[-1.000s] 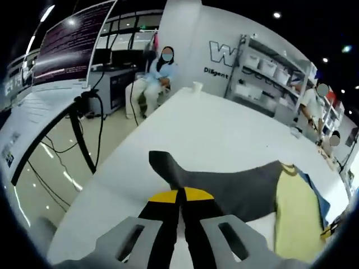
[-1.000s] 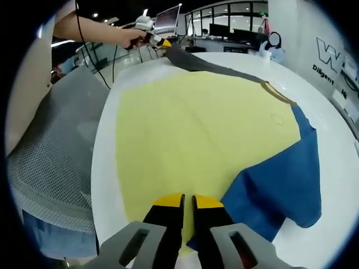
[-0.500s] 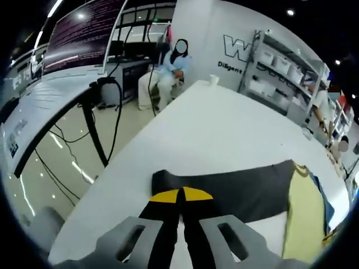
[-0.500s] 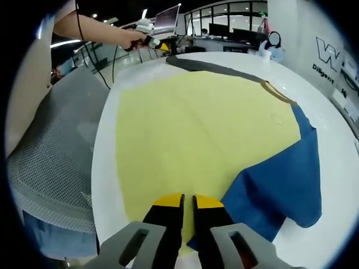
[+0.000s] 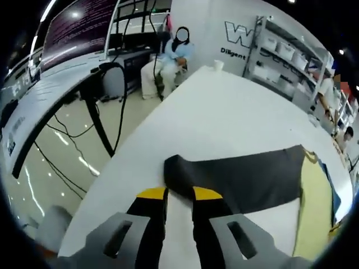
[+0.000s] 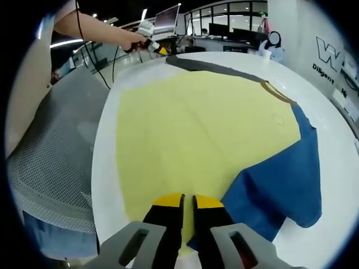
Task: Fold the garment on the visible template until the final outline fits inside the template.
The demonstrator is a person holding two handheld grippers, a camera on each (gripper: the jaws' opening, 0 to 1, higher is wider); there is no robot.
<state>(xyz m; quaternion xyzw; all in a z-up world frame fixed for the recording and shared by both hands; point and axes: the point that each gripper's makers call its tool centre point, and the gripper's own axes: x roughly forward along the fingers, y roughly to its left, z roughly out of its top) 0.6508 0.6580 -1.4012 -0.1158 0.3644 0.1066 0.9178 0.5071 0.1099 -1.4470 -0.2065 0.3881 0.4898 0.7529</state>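
Since half a second ago, parted: left gripper point(image 5: 179, 194) jaws now stand apart at lower centre of the left gripper view, grey sleeve point(image 5: 235, 176) let go and lying flat just ahead on the white table point(image 5: 224, 112). Right gripper point(image 6: 183, 199) shut at the bottom of the right gripper view on the yellow garment point(image 6: 196, 129) hem; blue sleeve point(image 6: 280, 179) spread at lower right. Probably spreading done; next, regrip the sleeve and fold inward. No template outline discernible.
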